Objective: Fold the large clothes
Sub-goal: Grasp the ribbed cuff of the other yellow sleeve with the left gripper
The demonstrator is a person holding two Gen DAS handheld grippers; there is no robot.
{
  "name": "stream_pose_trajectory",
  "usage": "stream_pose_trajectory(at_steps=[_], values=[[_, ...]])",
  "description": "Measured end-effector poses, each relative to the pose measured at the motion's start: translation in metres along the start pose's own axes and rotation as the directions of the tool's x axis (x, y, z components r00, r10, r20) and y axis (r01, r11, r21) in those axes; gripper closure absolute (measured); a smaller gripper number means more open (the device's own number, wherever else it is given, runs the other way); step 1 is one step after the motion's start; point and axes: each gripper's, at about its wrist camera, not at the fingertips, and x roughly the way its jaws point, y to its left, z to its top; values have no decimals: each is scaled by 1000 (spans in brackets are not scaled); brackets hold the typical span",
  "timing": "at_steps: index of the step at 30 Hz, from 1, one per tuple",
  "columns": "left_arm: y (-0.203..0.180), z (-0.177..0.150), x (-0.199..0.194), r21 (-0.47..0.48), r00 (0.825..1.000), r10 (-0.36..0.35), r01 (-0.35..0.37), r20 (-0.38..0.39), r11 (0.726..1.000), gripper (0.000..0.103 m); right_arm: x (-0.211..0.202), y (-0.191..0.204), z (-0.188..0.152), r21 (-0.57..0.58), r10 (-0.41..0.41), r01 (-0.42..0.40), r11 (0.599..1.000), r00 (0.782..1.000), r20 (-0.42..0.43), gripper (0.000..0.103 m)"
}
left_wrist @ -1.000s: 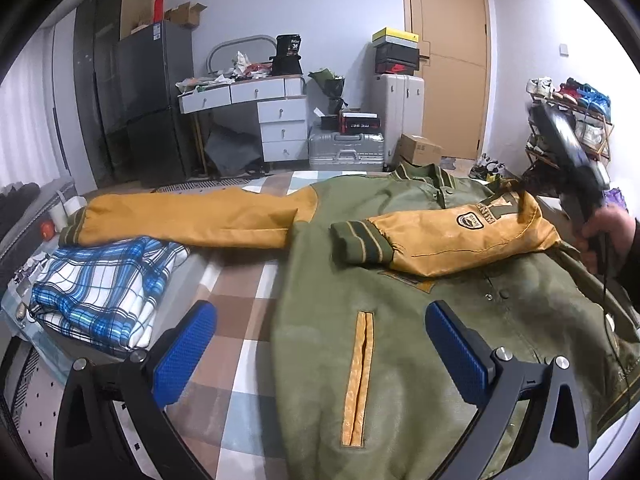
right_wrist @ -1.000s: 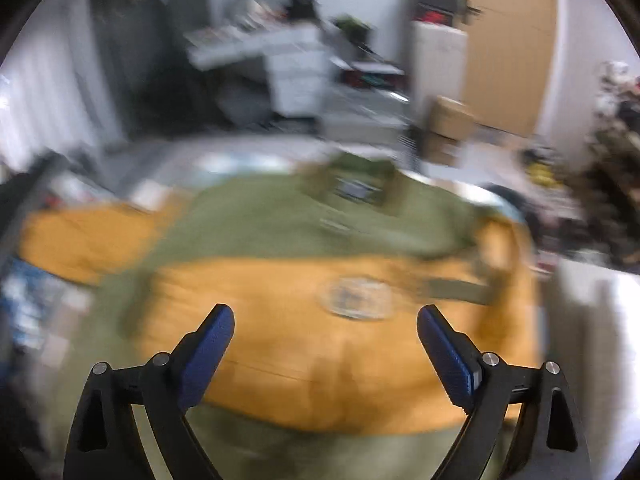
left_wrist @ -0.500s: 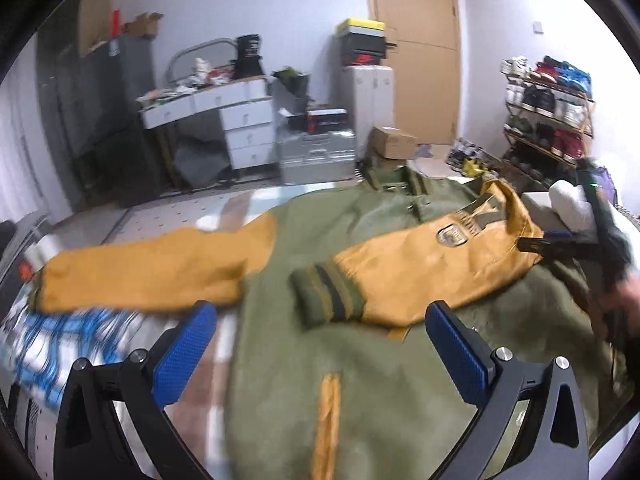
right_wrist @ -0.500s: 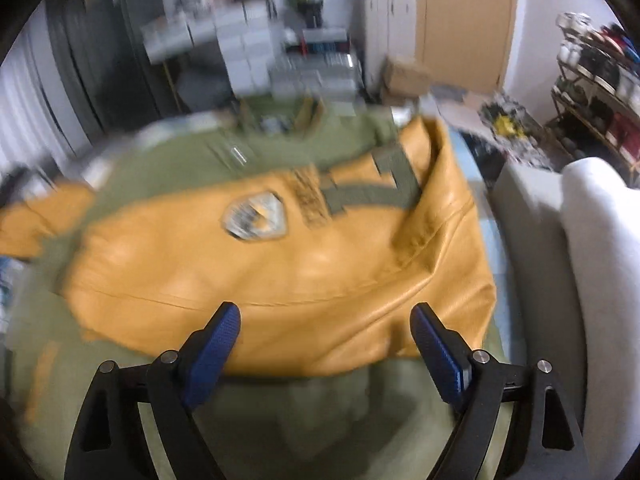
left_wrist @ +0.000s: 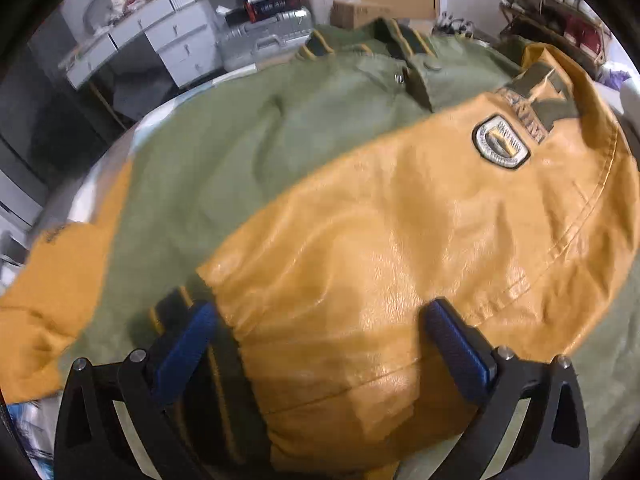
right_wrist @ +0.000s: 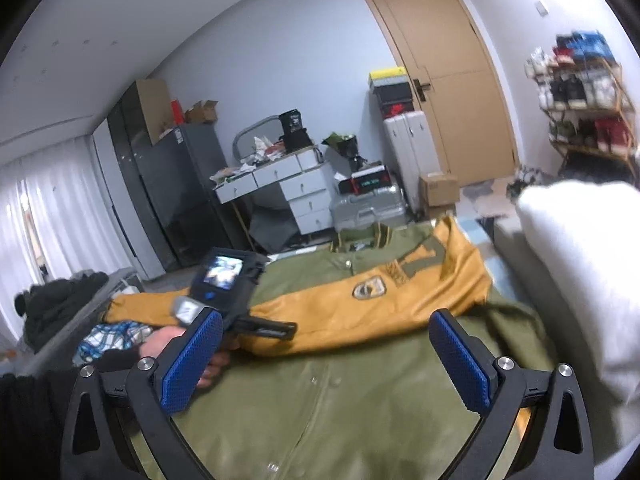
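Left hand-held gripper (left_wrist: pixel 320 344) tilted steeply down over folded yellow sleeve (left_wrist: pixel 400 240), jaws wide apart, blue pads straddling sleeve near cuff, not pressing. In right wrist view, left hand (right_wrist: pixel 180 344) in dark sleeve grips that tool's handle, just left of yellow sleeve. Right hand-held gripper (right_wrist: pixel 326 356) held nearly level, nearer than sleeve, jaws just opened to widest, nothing between pads

Olive-green jacket (right_wrist: pixel 360 408) spread flat front-up, one mustard-yellow sleeve (left_wrist: pixel 400 264) folded across its chest, the other outstretched.
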Motion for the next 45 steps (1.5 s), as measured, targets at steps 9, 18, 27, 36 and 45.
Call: stream_pose_trajectory(at_steps=[9,18,27,36,45], values=[[21,-21,-68,-4,984,81,-82,160,997,1,-9,10,-4,19,53,-53,998,998,26,0],[151,-101,-177,-312,920,218,-113,327,943,1,0,51,-12,-54,146,-143,988,987,65,0],[312,-191,-193,-725,897,366,-79,248,684,1,20,97,-24,-168,141,-136,976,990,17,0],[397,-196,-123,-817,947,0,277,321,506,1,22,123,-37,-191,164,-164,968,986,-17,0],[402,-181,-77,-869,976,19,185,218,459,2,27,111,-42,-149,149,-155,977,987,-52,0]])
